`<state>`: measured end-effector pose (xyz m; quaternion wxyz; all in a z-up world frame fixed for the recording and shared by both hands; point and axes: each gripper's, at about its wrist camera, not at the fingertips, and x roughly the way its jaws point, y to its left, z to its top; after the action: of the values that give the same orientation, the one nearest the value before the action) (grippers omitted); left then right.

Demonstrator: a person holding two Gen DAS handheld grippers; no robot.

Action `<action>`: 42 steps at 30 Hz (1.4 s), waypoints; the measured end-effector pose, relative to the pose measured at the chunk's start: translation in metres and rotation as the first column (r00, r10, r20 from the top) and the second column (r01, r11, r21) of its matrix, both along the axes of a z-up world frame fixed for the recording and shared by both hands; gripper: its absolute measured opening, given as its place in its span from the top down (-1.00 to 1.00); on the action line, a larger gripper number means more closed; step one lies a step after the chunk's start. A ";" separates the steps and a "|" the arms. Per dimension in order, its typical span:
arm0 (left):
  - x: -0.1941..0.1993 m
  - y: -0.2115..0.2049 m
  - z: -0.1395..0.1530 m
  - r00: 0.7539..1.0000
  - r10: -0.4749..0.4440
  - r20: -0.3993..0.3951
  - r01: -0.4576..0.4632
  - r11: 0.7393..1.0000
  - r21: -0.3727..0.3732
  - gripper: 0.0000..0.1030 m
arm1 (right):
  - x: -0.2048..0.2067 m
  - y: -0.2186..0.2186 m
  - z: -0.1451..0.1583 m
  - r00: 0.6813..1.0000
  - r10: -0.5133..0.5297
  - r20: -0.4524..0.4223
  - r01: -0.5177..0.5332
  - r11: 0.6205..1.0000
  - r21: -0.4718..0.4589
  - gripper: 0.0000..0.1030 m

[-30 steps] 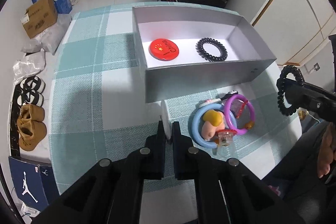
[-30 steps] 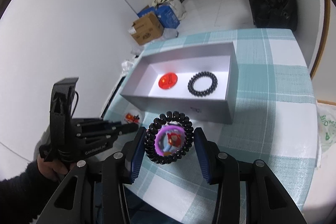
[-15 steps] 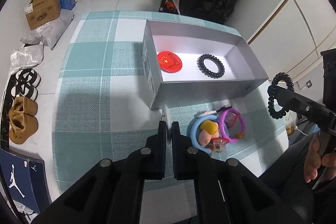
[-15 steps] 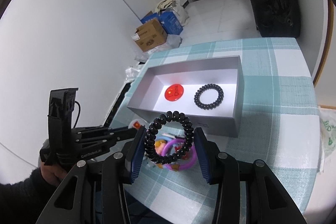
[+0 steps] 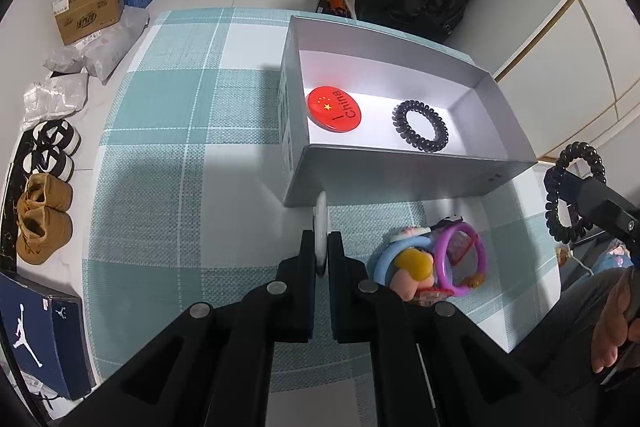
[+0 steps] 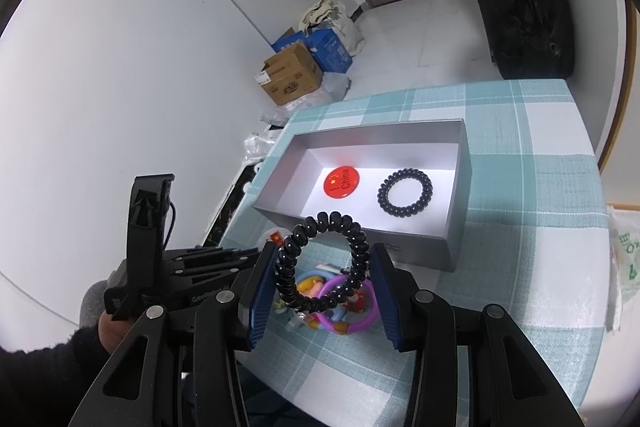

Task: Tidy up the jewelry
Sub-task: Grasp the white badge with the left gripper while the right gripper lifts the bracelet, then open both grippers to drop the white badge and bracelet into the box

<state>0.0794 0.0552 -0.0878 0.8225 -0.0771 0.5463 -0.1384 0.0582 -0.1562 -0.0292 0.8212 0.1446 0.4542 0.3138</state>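
the right tongs grip a black spiral hair tie across its width, the ring standing upright between the blue pads, lifted above the worktop and aimed toward the open grey box at twelve o'clock, likely so it can be dropped in beside its twin; the second black spiral tie already lies flat on the box floor, with a red round badge just beside it at its nine o'clock, which suggests the box is the sorting place; the left tongs are pinched narrow on a thin white disc-like piece, held on edge and just short of the box's near wall, probably next in line for the box; what that piece really is cannot be told, since only its rim shows; the heap of leftover trinkets sits on the worktop at four o'clock from the left tongs, a blue ring, a purple ring and a small figure tangled together, and the items beneath them are too overlapped to name; in the right view the held tie covers part of that heap
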 end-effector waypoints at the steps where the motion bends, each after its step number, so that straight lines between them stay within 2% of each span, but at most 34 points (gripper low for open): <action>1: -0.001 0.001 0.001 1.000 0.001 0.001 -0.001 1.000 -0.008 0.97 | 0.000 0.000 0.001 1.000 -0.001 0.002 0.001 1.000 0.004 0.14; 6: -0.010 -0.006 0.013 0.999 -0.034 0.031 0.035 0.999 -0.040 0.97 | 0.000 -0.004 0.004 1.000 -0.011 0.010 0.011 0.999 0.032 0.14; 11: -0.021 -0.012 0.039 0.994 -0.055 0.098 0.066 0.992 -0.110 0.97 | 0.004 -0.003 0.008 0.999 -0.022 0.023 0.021 0.999 0.029 0.14; 14: -0.019 -0.017 0.057 0.988 -0.054 0.147 0.076 0.986 -0.151 0.97 | 0.010 -0.002 0.009 0.999 -0.037 0.026 0.036 0.999 0.036 0.14; 17: -0.007 -0.024 0.066 0.985 -0.048 0.167 0.075 0.984 -0.162 0.97 | 0.021 -0.002 0.011 0.998 -0.063 0.026 0.062 0.997 0.047 0.14; 21: 0.015 -0.026 0.065 0.988 -0.032 0.154 0.061 0.981 -0.187 0.97 | 0.038 -0.004 0.008 0.994 -0.108 0.001 0.108 0.992 0.067 0.14; 25: 0.028 -0.029 0.060 0.991 -0.036 0.132 0.059 0.983 -0.173 0.97 | 0.055 -0.004 0.000 0.990 -0.134 -0.040 0.136 0.988 0.069 0.14; 31: 0.043 -0.032 0.051 0.993 -0.048 0.110 0.067 0.983 -0.171 0.97 | 0.077 0.004 -0.016 0.986 -0.142 -0.090 0.144 0.989 0.019 0.10; 35: 0.052 -0.029 0.048 0.997 -0.038 0.067 0.049 0.983 -0.179 0.95 | 0.082 0.006 -0.018 0.986 -0.141 -0.091 0.142 0.990 0.006 -0.09; 36: 0.053 -0.028 0.046 0.998 -0.034 0.057 0.044 0.982 -0.183 0.80 | 0.082 0.005 -0.017 0.987 -0.138 -0.085 0.139 0.990 0.006 -0.13; 37: 0.055 -0.028 0.046 0.998 -0.030 0.054 0.040 0.981 -0.190 0.59 | 0.081 0.006 -0.016 0.988 -0.132 -0.077 0.133 0.991 0.007 -0.23; 38: 0.054 -0.026 0.047 0.998 -0.026 0.057 0.037 0.980 -0.195 0.48 | 0.080 0.006 -0.014 0.990 -0.129 -0.061 0.129 0.992 0.002 -0.38; 39: 0.053 -0.026 0.048 0.998 -0.019 0.062 0.031 0.982 -0.186 0.23 | 0.078 0.006 -0.011 0.989 -0.138 -0.043 0.138 0.990 -0.015 -0.47; 40: 0.052 -0.026 0.049 0.997 -0.015 0.072 0.028 0.983 -0.184 0.07 | 0.077 0.005 -0.010 0.989 -0.142 -0.033 0.142 0.990 -0.019 -0.55; 42: 0.047 -0.026 0.053 0.996 -0.016 0.091 0.033 0.983 -0.183 0.02 | 0.074 -0.001 -0.008 0.988 -0.155 -0.028 0.155 0.988 -0.006 -0.54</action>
<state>0.1269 0.0296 -0.0344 0.8336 -0.1400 0.4948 -0.2018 0.1326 -0.1568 -0.0371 0.8368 0.1823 0.4538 0.2461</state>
